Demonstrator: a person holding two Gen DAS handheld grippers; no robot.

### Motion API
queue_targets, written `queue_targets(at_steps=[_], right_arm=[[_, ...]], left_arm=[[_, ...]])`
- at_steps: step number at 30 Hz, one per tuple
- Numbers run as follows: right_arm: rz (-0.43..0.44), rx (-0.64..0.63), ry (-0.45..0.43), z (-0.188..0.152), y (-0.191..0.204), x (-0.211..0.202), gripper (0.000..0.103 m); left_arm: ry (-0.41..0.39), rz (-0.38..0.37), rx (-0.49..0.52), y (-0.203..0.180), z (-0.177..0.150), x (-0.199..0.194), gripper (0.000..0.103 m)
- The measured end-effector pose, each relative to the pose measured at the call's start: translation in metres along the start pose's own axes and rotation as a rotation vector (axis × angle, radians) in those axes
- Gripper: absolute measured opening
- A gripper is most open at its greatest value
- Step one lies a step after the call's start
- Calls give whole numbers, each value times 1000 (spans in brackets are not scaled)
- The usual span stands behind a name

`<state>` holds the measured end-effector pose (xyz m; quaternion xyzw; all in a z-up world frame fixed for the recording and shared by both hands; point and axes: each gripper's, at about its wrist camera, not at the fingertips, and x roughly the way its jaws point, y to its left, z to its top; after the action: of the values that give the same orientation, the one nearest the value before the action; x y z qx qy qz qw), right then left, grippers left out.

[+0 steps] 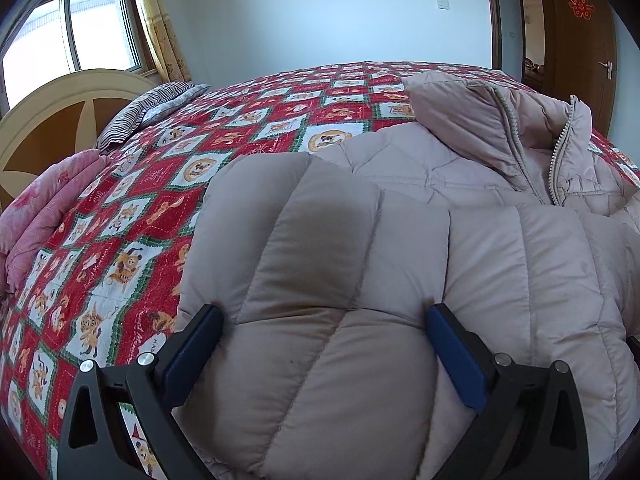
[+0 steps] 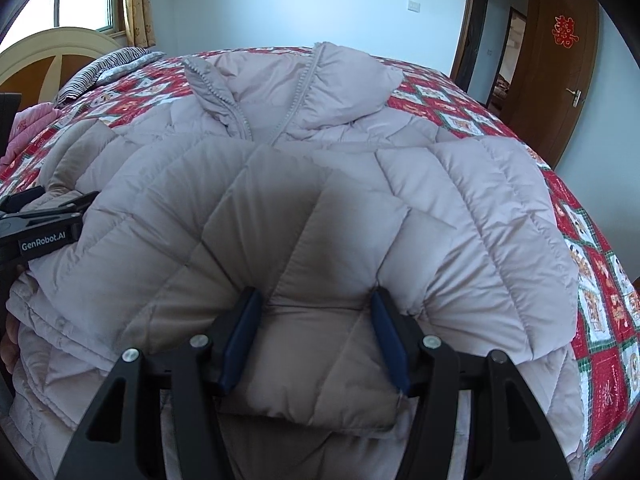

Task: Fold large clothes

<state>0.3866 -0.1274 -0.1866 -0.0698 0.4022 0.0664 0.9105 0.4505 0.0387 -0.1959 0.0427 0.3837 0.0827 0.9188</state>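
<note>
Gripping puffy jacket (image 2: 320, 208) on bed (image 2: 592, 280)

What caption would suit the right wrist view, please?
Right gripper fingers pinching a fold of the padded jacket on the patterned bedspread.

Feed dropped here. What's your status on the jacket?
Left gripper and right gripper each shut on puffer jacket. Jacket on patterned bedspread, zipper open. Nothing in the way.

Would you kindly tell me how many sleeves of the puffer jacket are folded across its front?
2. The left sleeve lies over the jacket's left half, between the left hand-held gripper jaws; the right sleeve crosses the middle, pinched by the right hand-held gripper.
</note>
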Motion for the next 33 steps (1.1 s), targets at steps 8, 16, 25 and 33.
queue_targets(at_steps=[8, 16, 25, 33], right_arm=[[-12, -6, 4, 0, 3, 0, 61], [-12, -7, 3, 0, 3, 1, 61], [-13, -6, 0, 0, 3, 1, 61], [-4, 1, -5, -1, 3, 0, 61]], left_arm=[[0, 2, 1, 0, 0, 0, 102], [3, 11, 7, 0, 1, -1, 102], [-83, -40, 48, -20, 23, -65, 102], [-23, -29, 132, -46, -2, -25, 102]])
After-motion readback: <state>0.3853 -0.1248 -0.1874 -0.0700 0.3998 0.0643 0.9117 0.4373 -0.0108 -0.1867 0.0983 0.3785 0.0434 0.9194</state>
